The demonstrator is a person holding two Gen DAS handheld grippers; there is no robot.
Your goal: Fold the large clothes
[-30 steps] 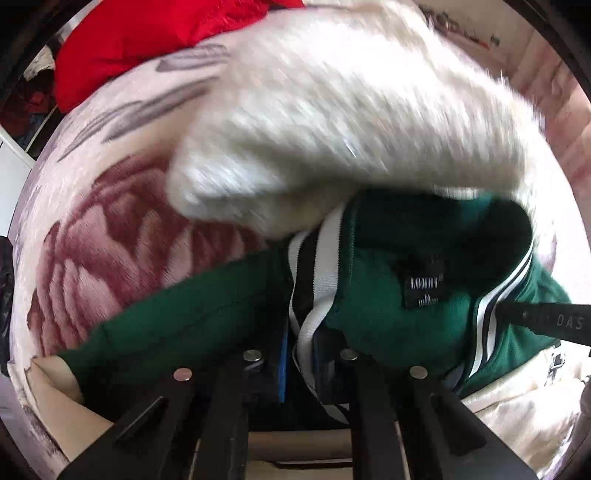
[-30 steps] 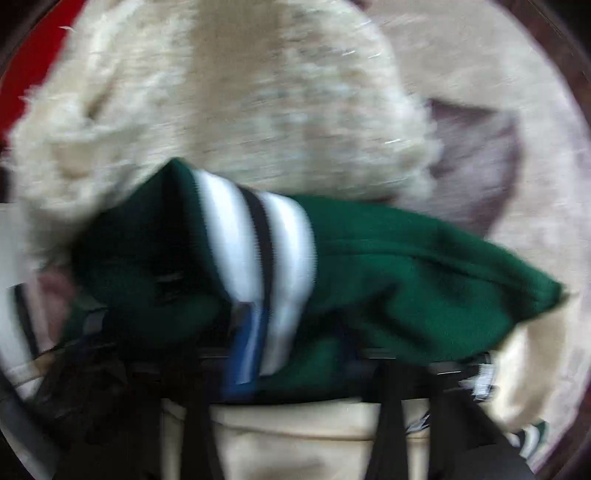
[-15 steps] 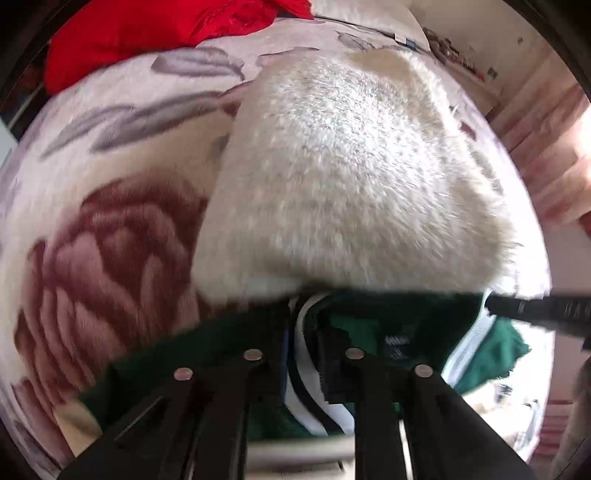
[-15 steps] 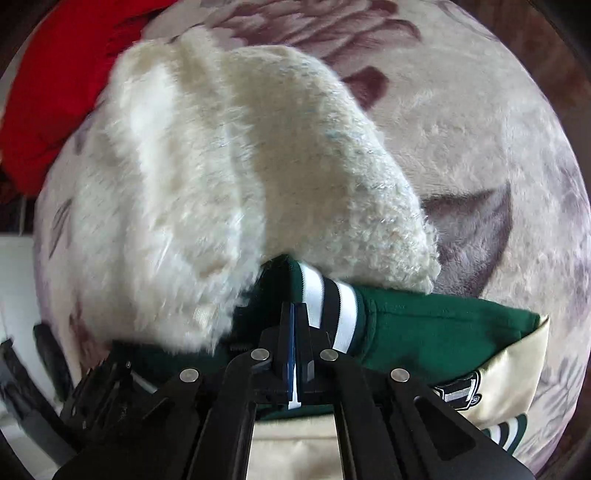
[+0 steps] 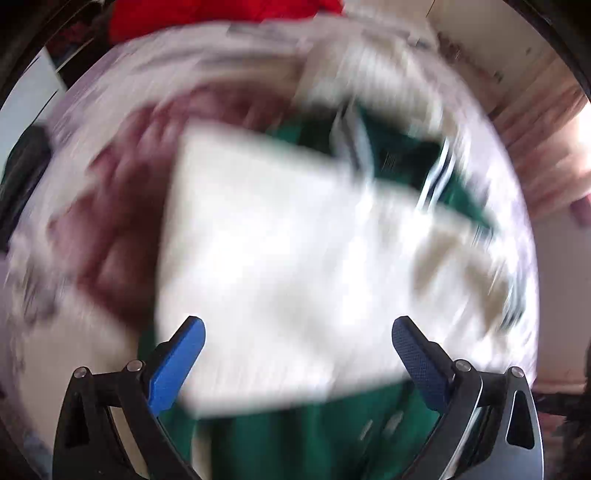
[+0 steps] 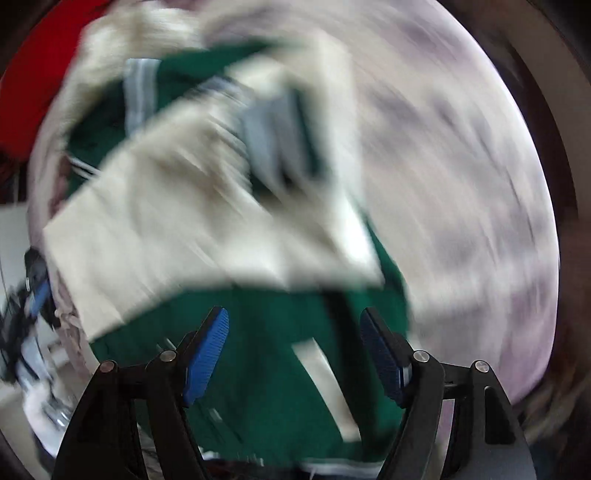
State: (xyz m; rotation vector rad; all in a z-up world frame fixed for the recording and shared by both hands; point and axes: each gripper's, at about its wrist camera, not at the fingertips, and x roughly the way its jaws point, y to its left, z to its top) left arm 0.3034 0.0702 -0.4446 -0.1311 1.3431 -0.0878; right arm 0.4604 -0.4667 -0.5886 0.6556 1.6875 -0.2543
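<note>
nearest to me, my left gripper (image 5: pixel 297 338) is standing wide, its jaws having just been opening, with nothing pinched between the blue pads (image 5: pixel 176 363); my right gripper (image 6: pixel 293 341) is also spread, a little narrower, its jaws likewise just opened and bare; below both, the green jacket (image 6: pixel 258 354) is lying on the floral blanket (image 6: pixel 461 192), its cream sleeve (image 5: pixel 280 251) crossing the green body; further off, a fluffy cream garment (image 6: pixel 122 40) is sitting just beyond the collar, and a red cloth (image 5: pixel 207 14) is lying at the far edge; both views are badly smeared; i am judging that a fold has been let go; next i am needing to pick fresh edges, likely the hem, and grip them evenly.
</note>
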